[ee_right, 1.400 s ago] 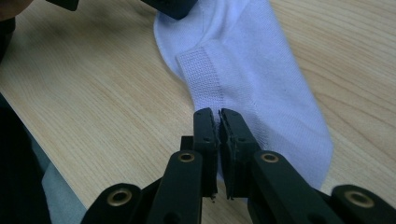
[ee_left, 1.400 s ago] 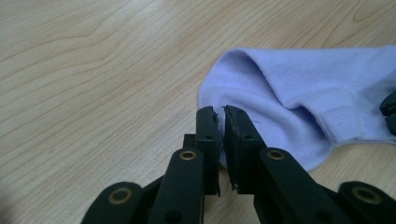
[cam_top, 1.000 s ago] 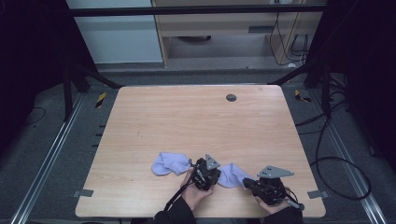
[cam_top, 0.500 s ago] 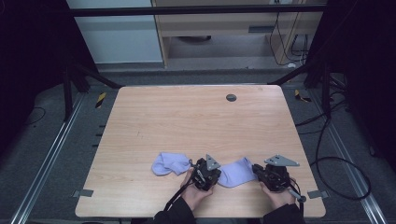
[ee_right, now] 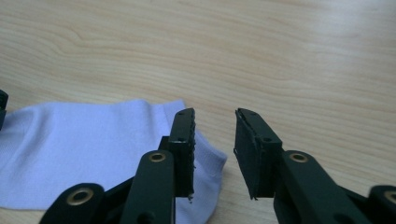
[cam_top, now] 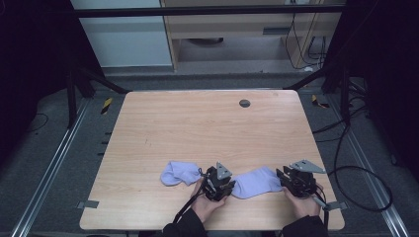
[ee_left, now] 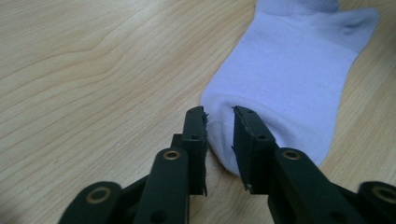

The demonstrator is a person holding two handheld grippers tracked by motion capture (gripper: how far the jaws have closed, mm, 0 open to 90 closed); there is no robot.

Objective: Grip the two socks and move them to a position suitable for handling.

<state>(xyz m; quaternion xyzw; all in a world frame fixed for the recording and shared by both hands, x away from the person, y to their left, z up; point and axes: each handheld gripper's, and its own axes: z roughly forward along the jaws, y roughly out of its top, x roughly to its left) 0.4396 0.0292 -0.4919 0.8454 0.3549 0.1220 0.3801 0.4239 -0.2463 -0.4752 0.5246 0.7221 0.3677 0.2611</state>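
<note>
Two pale lavender socks lie near the table's front edge. One sock (cam_top: 177,173) is bunched to the left of my left gripper. The other sock (cam_top: 257,181) lies flat between the two grippers. My left gripper (cam_top: 231,185) has just been opening. Its jaws stand apart around the toe end of the flat sock (ee_left: 289,79), and the pads (ee_left: 197,122) do not press on it. My right gripper (cam_top: 283,178) has also just been opening. Its jaws stand apart over the cuff corner of that sock (ee_right: 93,140), with bare wood between them.
The wooden table (cam_top: 197,128) has a dark round grommet (cam_top: 244,103) at the back. Both hands sit close to the front edge. Black frame bars and cables surround the table, and a cabinet stands behind it.
The right gripper slid to the right, which drew the sock out flat. Both grippers then opened from shut and let go of the sock's ends. The left hand stayed put.
</note>
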